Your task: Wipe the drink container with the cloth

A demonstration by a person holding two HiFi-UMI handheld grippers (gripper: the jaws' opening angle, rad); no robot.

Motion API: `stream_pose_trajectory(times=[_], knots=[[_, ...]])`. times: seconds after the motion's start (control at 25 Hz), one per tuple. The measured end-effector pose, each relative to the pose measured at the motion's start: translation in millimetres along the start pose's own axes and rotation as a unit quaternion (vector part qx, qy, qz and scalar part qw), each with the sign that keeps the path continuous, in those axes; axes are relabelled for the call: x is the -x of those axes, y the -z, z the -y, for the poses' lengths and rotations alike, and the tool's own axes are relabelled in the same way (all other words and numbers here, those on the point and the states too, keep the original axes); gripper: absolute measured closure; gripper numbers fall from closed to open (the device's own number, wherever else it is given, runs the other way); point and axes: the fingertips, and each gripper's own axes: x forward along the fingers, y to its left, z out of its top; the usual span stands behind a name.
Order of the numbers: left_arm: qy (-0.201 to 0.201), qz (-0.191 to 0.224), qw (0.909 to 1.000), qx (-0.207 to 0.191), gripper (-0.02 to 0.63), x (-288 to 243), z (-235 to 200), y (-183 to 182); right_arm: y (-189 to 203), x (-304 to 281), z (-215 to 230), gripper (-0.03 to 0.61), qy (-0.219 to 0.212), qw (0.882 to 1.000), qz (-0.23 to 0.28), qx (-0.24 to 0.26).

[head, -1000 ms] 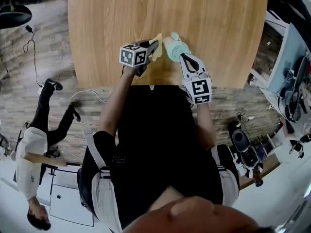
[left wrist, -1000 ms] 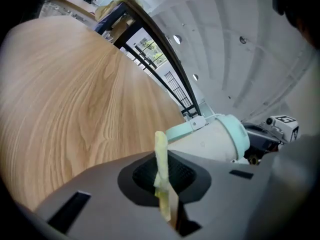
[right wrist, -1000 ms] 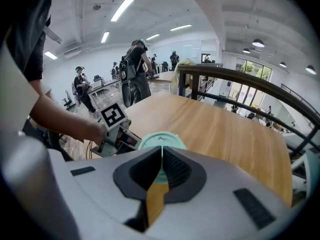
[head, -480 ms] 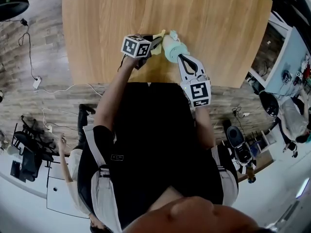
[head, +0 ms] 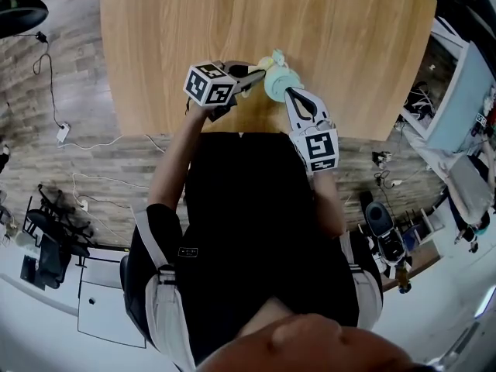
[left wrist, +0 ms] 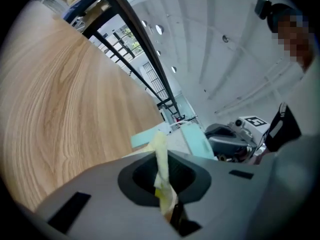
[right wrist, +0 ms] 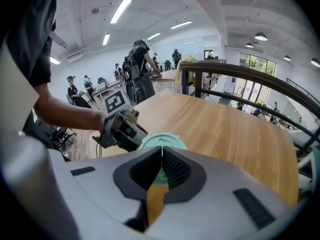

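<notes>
You're standing at a big light wooden table (head: 333, 29) on a grey-brown plank floor (head: 70, 165) with cables (head: 51, 84) trailing across it. Your left gripper (head: 249, 76) has its jaws clamped tight on a pale yellow cloth (left wrist: 161, 164), which pokes up out of them as a thin crumpled strip. Your right gripper (head: 289, 94) has its jaws squeezed almost together on the mint-green drink container (head: 277, 80). That sits over the near part of the table, between the two grippers, with the cloth right up against its left side. Can't tell if it's resting on the wood or lifted off it. The head view only gives you the layout. The right gripper view adds the container's round lid (right wrist: 162, 140) just past the jaw tips, plus strip lights (right wrist: 119, 10) on the ceiling, a dark railing (right wrist: 235, 71) and people (right wrist: 142, 66) at desks way back. The left gripper view is the only one that shows the actual pinch on the cloth
</notes>
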Motion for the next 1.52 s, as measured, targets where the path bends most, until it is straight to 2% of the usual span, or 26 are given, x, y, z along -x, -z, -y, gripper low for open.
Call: stream_pose_trajectory(times=[0.12, 0.24, 0.4, 0.56, 0.76, 1.04, 1.28, 1.52], knots=[[0.024, -0.008, 0.9993, -0.026, 0.583, 9, 19, -9, 1, -2, -1, 0.545, 0.001, 1.0, 0.0, -0.001], [0.026, -0.029, 0.9976, -0.057, 0.583, 12, 26, -15, 1, -2, -2, 0.545, 0.0, 1.0, 0.0, -0.001], [0.026, -0.074, 0.9926, -0.093, 0.583, 8, 22, -17, 1, -2, -2, 0.545, 0.0, 1.0, 0.001, -0.001], [0.038, -0.124, 0.9854, -0.11, 0.583, 0, 17, -17, 1, -3, -2, 0.545, 0.0, 1.0, 0.001, -0.001], [0.043, -0.157, 0.9818, -0.099, 0.583, -12, -1, -12, 1, -2, -3, 0.545, 0.0, 1.0, 0.002, -0.002], [0.03, -0.198, 0.9772, -0.071, 0.583, -26, -36, 9, 1, -2, -3, 0.546, -0.005, 1.0, 0.0, -0.006], [0.04, -0.235, 0.9704, -0.038, 0.583, -37, -56, 24, 3, -1, -6, 0.546, -0.009, 1.0, -0.007, 0.0], [0.038, -0.257, 0.965, -0.038, 0.583, -46, -66, 24, 2, -1, -6, 0.546, -0.01, 1.0, -0.009, 0.0]])
